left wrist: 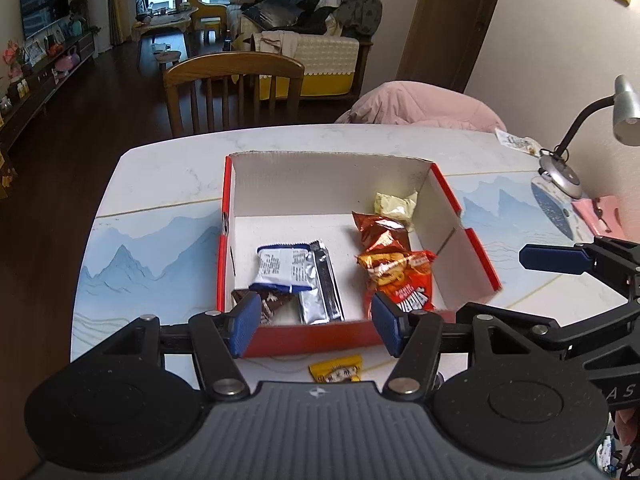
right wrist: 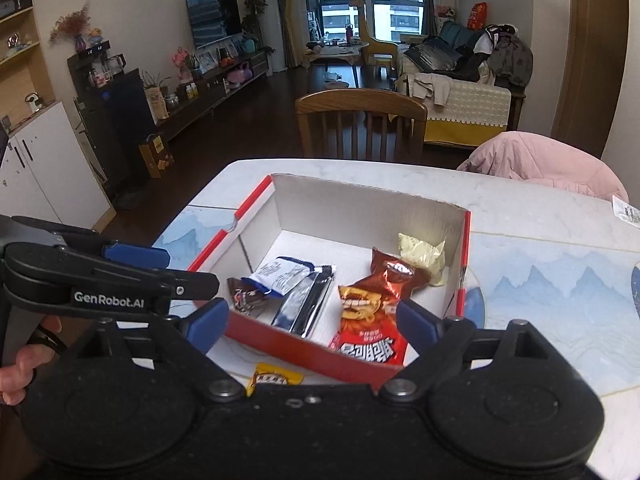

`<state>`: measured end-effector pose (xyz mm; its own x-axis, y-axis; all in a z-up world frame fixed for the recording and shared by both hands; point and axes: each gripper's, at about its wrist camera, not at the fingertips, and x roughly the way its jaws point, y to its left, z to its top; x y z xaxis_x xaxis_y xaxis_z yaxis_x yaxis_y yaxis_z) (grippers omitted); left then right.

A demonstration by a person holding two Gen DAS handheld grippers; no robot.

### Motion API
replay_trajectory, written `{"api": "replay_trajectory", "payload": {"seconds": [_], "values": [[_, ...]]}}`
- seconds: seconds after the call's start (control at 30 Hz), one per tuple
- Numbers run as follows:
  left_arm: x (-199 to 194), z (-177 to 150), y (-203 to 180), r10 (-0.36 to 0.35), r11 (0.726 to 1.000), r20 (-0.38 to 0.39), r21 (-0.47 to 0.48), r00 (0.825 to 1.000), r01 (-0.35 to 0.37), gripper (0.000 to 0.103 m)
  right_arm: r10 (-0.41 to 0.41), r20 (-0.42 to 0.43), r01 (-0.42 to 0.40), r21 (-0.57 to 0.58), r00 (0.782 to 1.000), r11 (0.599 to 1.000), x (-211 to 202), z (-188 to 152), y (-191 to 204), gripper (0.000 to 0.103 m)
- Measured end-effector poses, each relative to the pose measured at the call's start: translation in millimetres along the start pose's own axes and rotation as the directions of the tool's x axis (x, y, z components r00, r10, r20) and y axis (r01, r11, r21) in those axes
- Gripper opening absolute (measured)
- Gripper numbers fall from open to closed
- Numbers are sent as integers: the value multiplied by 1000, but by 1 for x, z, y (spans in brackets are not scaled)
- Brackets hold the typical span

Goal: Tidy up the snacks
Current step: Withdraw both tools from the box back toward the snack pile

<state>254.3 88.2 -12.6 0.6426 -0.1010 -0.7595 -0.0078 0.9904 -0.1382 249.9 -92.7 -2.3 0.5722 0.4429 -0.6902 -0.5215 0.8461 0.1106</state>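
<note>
Both the left hand-held gripper [left wrist: 314, 320] and right hand-held gripper [right wrist: 314, 324] gape empty over the box [left wrist: 312, 336], so the yellow packet [left wrist: 336, 368] beneath them could be overlooked.

An open red box [left wrist: 312, 336] with white inside walls sits on the worktop, holding a blue-white packet [left wrist: 282, 266], a silver packet [left wrist: 322, 294], a brown packet [left wrist: 268, 304], two red-orange bags [left wrist: 400, 276] and a pale yellow one [left wrist: 396, 205]. A yellow packet [left wrist: 335, 369] lies outside, just beside its near wall.
</note>
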Motion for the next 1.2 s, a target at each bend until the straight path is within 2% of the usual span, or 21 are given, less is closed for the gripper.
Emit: {"api": "replay_trajectory", "payload": {"seconds": [0.1,0.13,0.17,0.23,0.47,0.7,0.9,1.2], "values": [[-9,-10,1,-4,1000,9,-7,1000,4,61,3,1,-3,5,1000,1000,-7,-9,4,92],[-11,-13,1,-7,1000,13,-10,1000,7,65,-3,5,3,5,1000,1000,-9,-12,6,94],[-14,-17,2,-9,1000,18,-13,1000,9,75,-5,12,5,5,1000,1000,-12,-15,7,101],[-20,-24,3,-15,1000,36,-21,999,16,79,-4,29,4,2,1000,1000,-18,-23,9,102],[-28,-46,4,-20,1000,48,1,999,20,79,16,6,-16,-15,1000,1000,-24,-47,18,103],[-21,-67,14,-6,1000,19,2,1000,6,79,2,-48,-2,0,999,1000,-18,-75,16,103],[3,-88,18,13,997,-71,79,997,-7,79,7,-140,-3,23,990,1000,-2,-105,12,101],[41,-115,23,56,988,-186,155,981,-27,79,-25,-261,26,-3,965,1000,26,-138,2,97]]}}
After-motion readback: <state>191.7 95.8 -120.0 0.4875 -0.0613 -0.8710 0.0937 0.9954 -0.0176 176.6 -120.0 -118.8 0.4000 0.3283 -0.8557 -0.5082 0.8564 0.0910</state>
